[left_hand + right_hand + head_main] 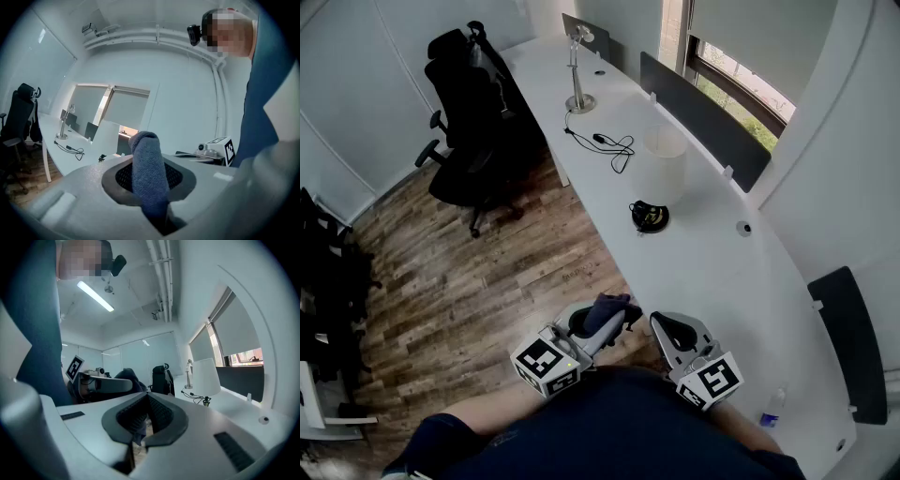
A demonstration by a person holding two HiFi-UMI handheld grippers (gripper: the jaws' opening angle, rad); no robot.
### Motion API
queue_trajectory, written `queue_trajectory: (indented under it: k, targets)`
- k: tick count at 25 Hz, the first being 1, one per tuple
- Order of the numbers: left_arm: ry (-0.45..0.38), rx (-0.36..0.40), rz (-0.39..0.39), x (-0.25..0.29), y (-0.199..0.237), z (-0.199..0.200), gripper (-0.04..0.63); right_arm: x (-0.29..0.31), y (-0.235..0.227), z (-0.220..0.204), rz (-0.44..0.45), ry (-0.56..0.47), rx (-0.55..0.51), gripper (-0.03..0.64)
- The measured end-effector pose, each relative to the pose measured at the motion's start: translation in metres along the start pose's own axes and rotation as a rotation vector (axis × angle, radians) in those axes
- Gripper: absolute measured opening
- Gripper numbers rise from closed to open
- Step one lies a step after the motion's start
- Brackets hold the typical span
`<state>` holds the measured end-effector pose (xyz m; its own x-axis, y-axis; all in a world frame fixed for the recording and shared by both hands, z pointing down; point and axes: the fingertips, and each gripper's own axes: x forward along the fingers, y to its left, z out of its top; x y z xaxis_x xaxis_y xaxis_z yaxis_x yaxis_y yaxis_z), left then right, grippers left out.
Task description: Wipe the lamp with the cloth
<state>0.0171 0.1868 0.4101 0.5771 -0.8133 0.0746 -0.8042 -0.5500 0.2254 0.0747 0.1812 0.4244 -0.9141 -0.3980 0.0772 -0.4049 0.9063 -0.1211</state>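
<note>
Left jaws: closed on the cloth (149, 178), which is pinched low in the left gripper (598, 328), with a rolled blue end standing up past the tips.
Right jaws: pads pressed together on the right gripper (146, 420), with nothing between them.
Grippers: side by side at the near desk (703, 272) edge, close to the body, the left at 9 o'clock of the right.
Cloth feel: likely soft, light and limp, so apt to flop. Best wiped with the free roll, keeping the pinch low.
Lamp (664, 167): on the desk at about 12 to 1 o'clock of the grippers, well apart and untouched.
Lamp build: white shade (206, 376) over a small dark base (650, 217). Probably light and top-heavy, with a thin shade that dents easily.
Hold: if steadying is needed, better at the base or stem than the shade, judged from its shape. Light strokes, since it could tip or slide on the smooth top.
Beyond: black cord (614, 145) at 12 o'clock past the lamp, then a silver desk light (578, 70).
Progress: wiping not begun, as the cloth is nowhere near the lamp.
</note>
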Motion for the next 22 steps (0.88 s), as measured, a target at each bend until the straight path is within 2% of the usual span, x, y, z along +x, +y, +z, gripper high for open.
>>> queue_trajectory:
  k: [16,22]
  targets:
    - [0.011,0.002,0.056,0.019,-0.003,-0.008,0.067,-0.011,-0.019,-0.010,0.050,-0.015,0.024,0.011]
    - [0.015,-0.003,0.067,0.026,0.009,-0.009,0.067,-0.004,-0.032,-0.013,0.041,-0.017,0.031,0.011]
